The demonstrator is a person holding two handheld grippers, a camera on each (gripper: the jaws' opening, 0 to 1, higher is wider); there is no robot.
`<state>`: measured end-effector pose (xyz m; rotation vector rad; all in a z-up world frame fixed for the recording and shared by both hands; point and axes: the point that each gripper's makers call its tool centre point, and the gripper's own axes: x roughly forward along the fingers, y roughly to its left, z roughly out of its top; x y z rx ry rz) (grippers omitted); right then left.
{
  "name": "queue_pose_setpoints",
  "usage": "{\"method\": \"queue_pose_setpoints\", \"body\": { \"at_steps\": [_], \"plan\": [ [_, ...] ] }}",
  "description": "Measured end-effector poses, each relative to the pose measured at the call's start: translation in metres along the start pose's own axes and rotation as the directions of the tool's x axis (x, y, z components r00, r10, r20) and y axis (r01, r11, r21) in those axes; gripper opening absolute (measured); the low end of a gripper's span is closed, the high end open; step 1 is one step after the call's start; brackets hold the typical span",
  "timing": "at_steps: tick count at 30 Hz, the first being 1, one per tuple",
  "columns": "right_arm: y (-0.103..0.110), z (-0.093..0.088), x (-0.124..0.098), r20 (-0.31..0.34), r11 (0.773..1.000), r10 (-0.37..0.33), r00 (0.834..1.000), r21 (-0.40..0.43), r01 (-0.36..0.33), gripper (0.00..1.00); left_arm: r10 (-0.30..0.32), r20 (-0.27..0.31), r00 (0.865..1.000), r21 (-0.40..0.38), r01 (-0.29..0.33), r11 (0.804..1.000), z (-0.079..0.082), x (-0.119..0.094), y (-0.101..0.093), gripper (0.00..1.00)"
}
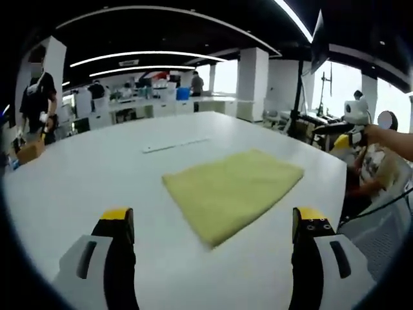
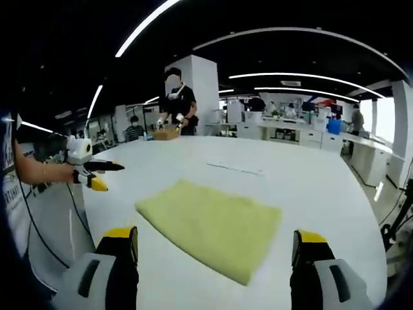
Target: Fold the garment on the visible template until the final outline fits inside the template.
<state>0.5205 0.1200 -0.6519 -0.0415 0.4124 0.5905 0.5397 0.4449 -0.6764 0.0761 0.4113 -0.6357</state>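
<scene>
Mid-bench, well off every edge, the yellow garment (image 1: 232, 190) is lying soft, light and limp; both grippers (image 1: 213, 226) (image 2: 216, 245) are hovering empty with jaws apart, its near corner looking the likeliest pinch point

— How is the light looking on your end?

— I'm seeing a bright, even room. Long ceiling strips (image 1: 135, 57) are bowing into arcs from the fisheye, and windows (image 1: 345, 84) are blowing out white in the left gripper view.

— Any glare or shadows?

— The white table (image 2: 310, 187) is glowing softly, and the yellow cloth (image 2: 210, 226) is casting almost no shadow. Far desks are smearing soft, and the edges are bending hard.
</scene>
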Motion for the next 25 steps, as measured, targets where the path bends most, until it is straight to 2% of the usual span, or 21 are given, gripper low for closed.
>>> {"method": "queue_pose_setpoints", "body": {
  "at_steps": [7,10,16,19,25],
  "plan": [
    [0.002,0.003,0.000,0.023,1.000,0.000,1.000,0.012,0.000,0.99,-0.001,0.000,1.000,0.003,0.001,1.000,-0.002,-0.002,0.000,0.99],
    [0.004,0.008,-0.001,0.052,1.000,0.008,0.999,0.024,-0.010,0.99,0.000,-0.001,1.000,0.000,0.000,1.000,-0.002,-0.003,0.000,0.99],
    [0.005,0.006,0.000,0.055,0.999,0.019,0.998,0.026,-0.020,0.99,0.010,-0.002,1.000,0.020,-0.010,1.000,-0.004,-0.004,0.001,0.99],
    [0.010,0.007,0.000,0.066,0.998,0.043,0.997,0.037,-0.046,0.99,0.008,-0.003,1.000,0.013,-0.008,1.000,-0.006,-0.004,0.000,0.99],
    [0.012,0.006,0.001,0.066,0.997,0.052,0.996,0.044,-0.055,0.99,0.010,-0.008,1.000,0.008,-0.010,1.000,-0.007,-0.005,0.000,0.99]
  ]
}}
